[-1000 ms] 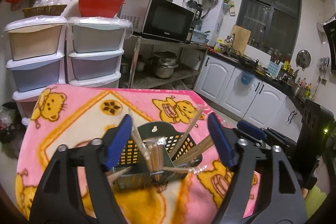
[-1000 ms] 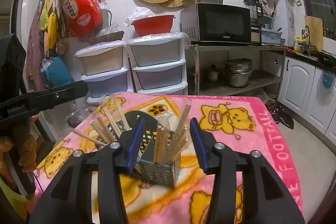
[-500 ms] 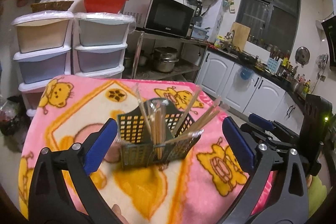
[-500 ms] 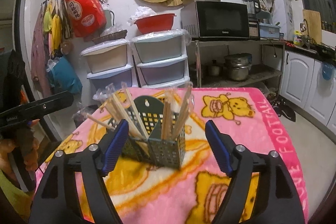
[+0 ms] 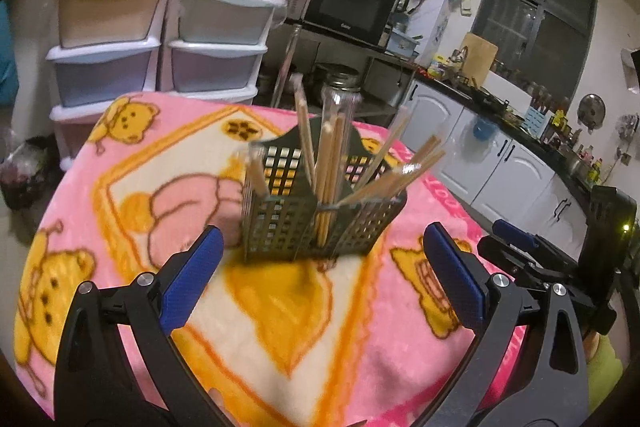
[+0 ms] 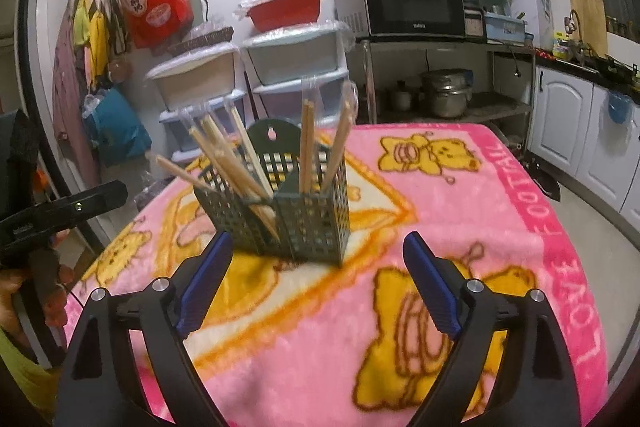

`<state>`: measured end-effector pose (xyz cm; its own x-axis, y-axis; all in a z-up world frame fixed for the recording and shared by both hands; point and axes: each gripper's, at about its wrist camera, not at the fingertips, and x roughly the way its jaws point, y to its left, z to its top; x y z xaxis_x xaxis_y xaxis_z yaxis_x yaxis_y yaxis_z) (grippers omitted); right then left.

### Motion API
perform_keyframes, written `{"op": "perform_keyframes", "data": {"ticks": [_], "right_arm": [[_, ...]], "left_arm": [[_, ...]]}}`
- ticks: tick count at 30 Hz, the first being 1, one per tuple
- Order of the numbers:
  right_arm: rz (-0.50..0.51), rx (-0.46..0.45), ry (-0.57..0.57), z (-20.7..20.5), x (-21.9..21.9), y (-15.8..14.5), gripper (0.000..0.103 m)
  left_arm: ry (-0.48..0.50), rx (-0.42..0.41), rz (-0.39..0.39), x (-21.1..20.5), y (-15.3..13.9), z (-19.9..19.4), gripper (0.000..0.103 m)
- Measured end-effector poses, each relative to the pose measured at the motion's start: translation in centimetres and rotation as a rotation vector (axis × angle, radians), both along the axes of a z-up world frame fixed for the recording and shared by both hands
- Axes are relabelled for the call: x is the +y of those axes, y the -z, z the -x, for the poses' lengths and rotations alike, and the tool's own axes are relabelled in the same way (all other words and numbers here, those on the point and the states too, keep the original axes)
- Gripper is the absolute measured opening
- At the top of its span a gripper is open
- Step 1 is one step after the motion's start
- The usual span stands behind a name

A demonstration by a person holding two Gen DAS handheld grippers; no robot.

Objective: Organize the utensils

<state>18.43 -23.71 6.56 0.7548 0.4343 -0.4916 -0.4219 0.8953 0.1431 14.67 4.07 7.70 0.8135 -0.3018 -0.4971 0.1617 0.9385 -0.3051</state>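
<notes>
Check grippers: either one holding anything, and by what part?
Nothing held. Left gripper open; right gripper opening, fingers empty, both short of the utensil holder.

A black microwave (image 6: 412,3) sits beside stacked plastic drawers (image 6: 296,67) topped by a red basin (image 6: 286,11).

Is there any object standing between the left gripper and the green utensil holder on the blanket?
Nothing visible does. In the left wrist view only bare pink blanket lies between the left gripper, which is open and empty, and the utensil holder. The chopsticks stand inside the holder, not in front of it.
</notes>
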Motion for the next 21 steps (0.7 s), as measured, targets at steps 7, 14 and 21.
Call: {"op": "perform_keyframes", "data": {"ticks": [7,14,21], "right_arm": [[0.013,0.032,-0.009,1.1,0.2,2.2,0.090],[0.001,0.027,-0.018,2.2,0.1,3.9,0.092],[0.033,-0.159,0.017,4.5,0.1,4.2,0.096]], "left_arm": [[-0.015,0.027,-0.006,-0.5,2.7,1.4,0.092],[-0.008,-0.015,-0.044,-2.0,4.0,2.7,0.092],[-0.017,-0.072,-0.110,-3.8,5.1,3.7,0.092]]}}
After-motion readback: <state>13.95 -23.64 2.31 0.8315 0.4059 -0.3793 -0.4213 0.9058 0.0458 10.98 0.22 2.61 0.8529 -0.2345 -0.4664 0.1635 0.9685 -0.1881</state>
